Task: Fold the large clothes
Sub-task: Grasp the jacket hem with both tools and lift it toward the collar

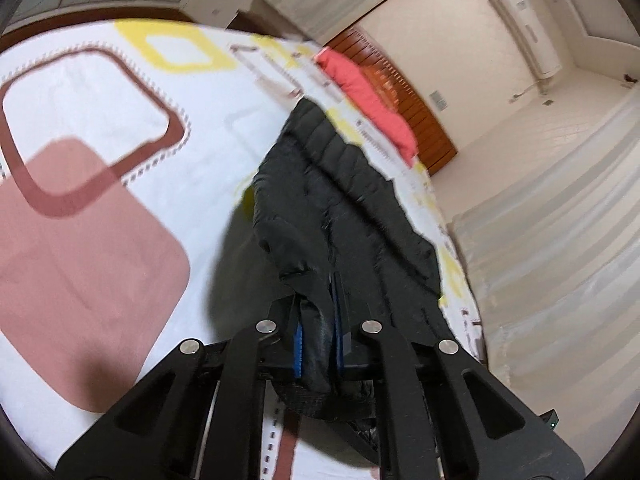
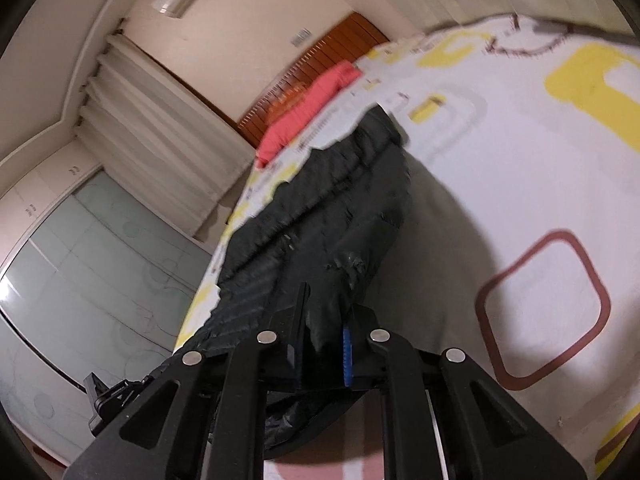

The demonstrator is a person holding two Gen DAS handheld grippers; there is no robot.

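Fingers of both grippers clamped on black jacket.

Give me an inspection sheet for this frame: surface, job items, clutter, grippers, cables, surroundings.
Surface: bed sheet, white with brown and yellow rounded squares.
Job's things: black quilted jacket, near end lifted off the sheet, far end resting on it.
Clutter: red garment at the far edge of the bed.
Grippers: left gripper shut on the jacket's fabric; right gripper shut on the jacket too; blue pads show beside the cloth.
Cables: nothing seen.
Surroundings: wooden headboard, air conditioner on the wall, pale curtains, frosted-glass wardrobe doors.
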